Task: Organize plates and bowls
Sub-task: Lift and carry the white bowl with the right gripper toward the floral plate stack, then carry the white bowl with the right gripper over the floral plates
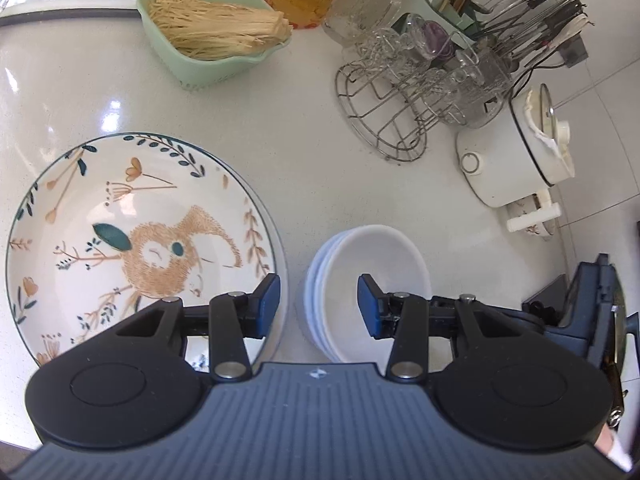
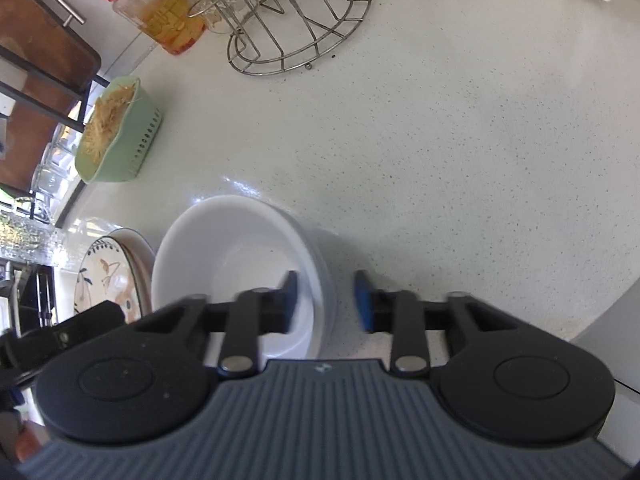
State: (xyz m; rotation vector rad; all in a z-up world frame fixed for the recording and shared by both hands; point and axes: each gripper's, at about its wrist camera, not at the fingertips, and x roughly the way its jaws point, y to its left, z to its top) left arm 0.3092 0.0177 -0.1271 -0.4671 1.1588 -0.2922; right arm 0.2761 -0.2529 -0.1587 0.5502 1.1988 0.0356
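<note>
The left gripper (image 1: 318, 306) has its blue-padded jaws standing apart with nothing clamped; in the left wrist view one pad hangs over the near right edge of the floral plate and the other over the inside of the top bowl, so the gap between them spans the strip of counter separating the two. The stack of plain white ceramic bowls (image 1: 384, 256) sits at about one o'clock from that gripper, the round white plate painted with an orange rabbit, flowers and dark green leaves (image 1: 120, 224) at about ten o'clock, just beside the bowls but not touching them. The right gripper (image 2: 326, 302) also has its jaws apart, straddling the right-hand wall of the bowl stack (image 2: 240, 248): its left pad is inside the top bowl, its right pad outside over the counter, and neither pad visibly presses the rim, though the fingers are motion-blurred. From here the floral plate (image 2: 106, 276) lies at nine o'clock. Farther out on the speckled white countertop (image 2: 440, 140) stand a wire glass rack (image 1: 384, 120) at twelve o'clock, a mint-green plastic basket of pale dried noodles (image 1: 212, 28) at eleven, and a white electric pot with a glass lid (image 1: 516, 156) at two.
</note>
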